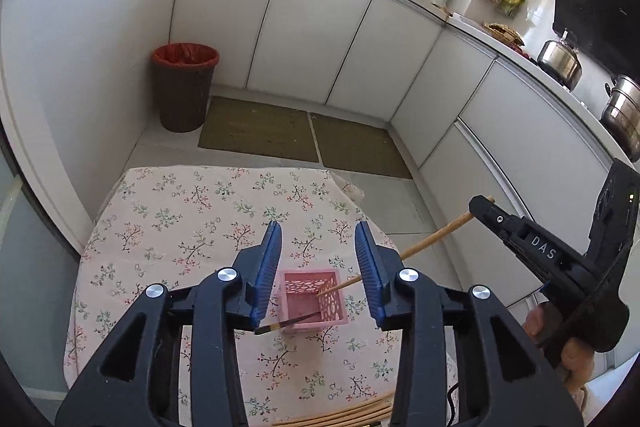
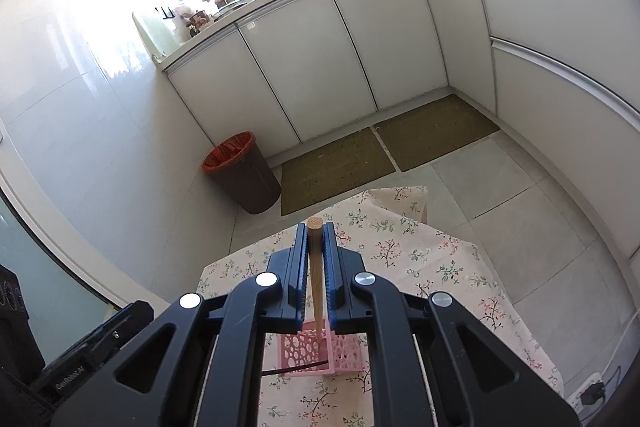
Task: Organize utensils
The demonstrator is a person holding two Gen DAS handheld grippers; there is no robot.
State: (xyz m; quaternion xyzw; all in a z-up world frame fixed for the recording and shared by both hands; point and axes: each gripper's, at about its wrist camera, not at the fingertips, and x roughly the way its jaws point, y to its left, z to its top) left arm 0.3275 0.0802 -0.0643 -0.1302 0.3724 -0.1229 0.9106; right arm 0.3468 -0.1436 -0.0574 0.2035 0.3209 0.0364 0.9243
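A pink perforated basket (image 1: 312, 301) (image 2: 346, 357) stands on the floral tablecloth (image 1: 180, 227). My left gripper (image 1: 318, 227) hovers over it, jaws open and nothing pressed between the pads. A dark chopstick (image 1: 288, 323) (image 2: 296, 369) leans out over the basket's near rim, its tip inside. My right gripper (image 2: 315, 227) (image 1: 484, 205) is shut on a light wooden chopstick (image 2: 315, 267) (image 1: 432, 239). That chopstick slants down from the right and its lower end dips into the basket. Several more wooden chopsticks (image 1: 344, 415) lie at the table's near edge.
A brown bin with a red liner (image 1: 184, 87) (image 2: 240, 175) stands on the floor beyond the table, beside two woven mats (image 1: 260, 135). White cabinets (image 1: 320, 35) run along the back and right. A hand (image 1: 560, 351) grips the right tool.
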